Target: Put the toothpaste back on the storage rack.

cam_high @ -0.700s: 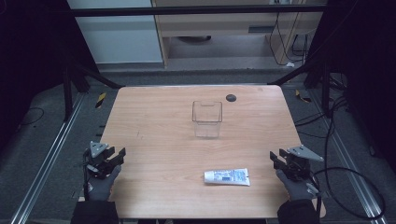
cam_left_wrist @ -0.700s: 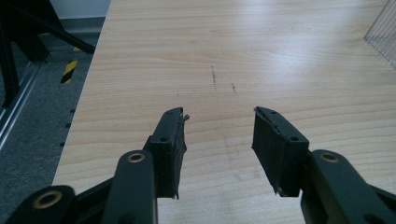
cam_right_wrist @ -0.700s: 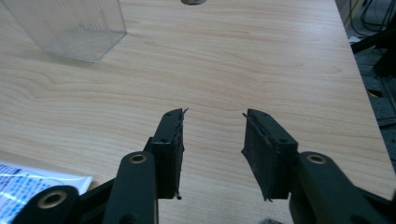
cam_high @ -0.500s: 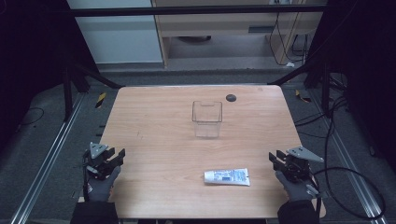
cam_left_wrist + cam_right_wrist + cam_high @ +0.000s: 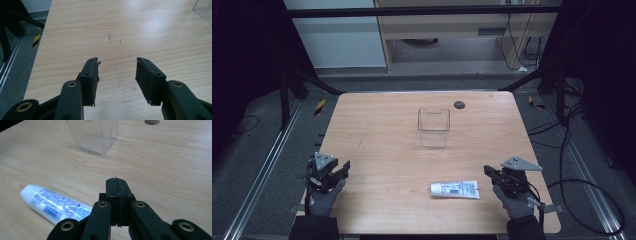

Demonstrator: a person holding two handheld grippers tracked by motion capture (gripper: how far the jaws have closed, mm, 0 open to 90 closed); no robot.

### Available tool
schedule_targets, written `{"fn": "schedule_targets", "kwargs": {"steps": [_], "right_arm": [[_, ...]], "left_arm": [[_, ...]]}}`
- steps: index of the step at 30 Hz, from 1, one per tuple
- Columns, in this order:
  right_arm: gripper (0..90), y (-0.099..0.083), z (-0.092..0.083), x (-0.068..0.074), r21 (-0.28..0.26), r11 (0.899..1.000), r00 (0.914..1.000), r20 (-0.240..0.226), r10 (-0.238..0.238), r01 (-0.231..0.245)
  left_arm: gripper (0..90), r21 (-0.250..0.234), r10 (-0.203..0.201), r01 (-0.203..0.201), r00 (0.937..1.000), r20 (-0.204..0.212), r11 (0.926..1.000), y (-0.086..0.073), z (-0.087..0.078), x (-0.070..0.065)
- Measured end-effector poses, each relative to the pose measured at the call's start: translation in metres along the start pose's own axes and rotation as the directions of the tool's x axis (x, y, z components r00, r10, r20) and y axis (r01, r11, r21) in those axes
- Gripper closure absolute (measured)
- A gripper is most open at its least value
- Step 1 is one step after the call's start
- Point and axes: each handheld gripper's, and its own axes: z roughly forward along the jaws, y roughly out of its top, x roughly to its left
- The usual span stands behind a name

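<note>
A white and blue tube (image 5: pixel 455 189) lies flat near the table's front edge, right of centre; in the right gripper view the tube (image 5: pixel 53 205) lies just left of my jaws. A clear plastic box (image 5: pixel 433 127) stands upright at mid-table, and its base (image 5: pixel 96 135) is ahead of the right gripper. My right gripper (image 5: pixel 488 171) rests at the front right, shut on nothing, a short gap right of the tube. My left gripper (image 5: pixel 343 167) hovers at the front left, open and empty, its fingers (image 5: pixel 91 75) spread over bare wood.
The wooden table (image 5: pixel 377 130) has a small dark round disc (image 5: pixel 459 104) near its far edge, right of the box. Metal rails and black frame struts flank the table. Cables (image 5: pixel 582 185) trail on the floor at the right.
The right gripper has edged slightly left toward the tube. The left gripper, tube and box stay where they were.
</note>
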Motion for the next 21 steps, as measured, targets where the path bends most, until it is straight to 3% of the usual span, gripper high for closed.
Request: {"fn": "schedule_targets", "kwargs": {"steps": [1, 8, 21], "right_arm": [[90.0, 0.002, 0.003, 0.007, 0.007, 1.000, 0.9996, -0.027, -0.005, 0.005], [90.0, 0.005, 0.019, 0.027, 0.036, 0.999, 0.9961, -0.086, -0.019, 0.022], [90.0, 0.009, 0.057, 0.063, 0.099, 0.994, 0.9845, -0.172, -0.033, 0.051]], "left_arm": [[50.8, 0.001, 0.002, -0.002, 1.0000, 0.001, 1.0000, 0.000, 0.001, 0.000], [48.9, 0.014, 0.023, -0.023, 0.9997, 0.003, 0.9996, -0.001, 0.003, -0.004], [47.5, 0.000, 0.019, -0.019, 0.9998, -0.008, 0.9998, 0.000, 0.003, -0.003]]}}
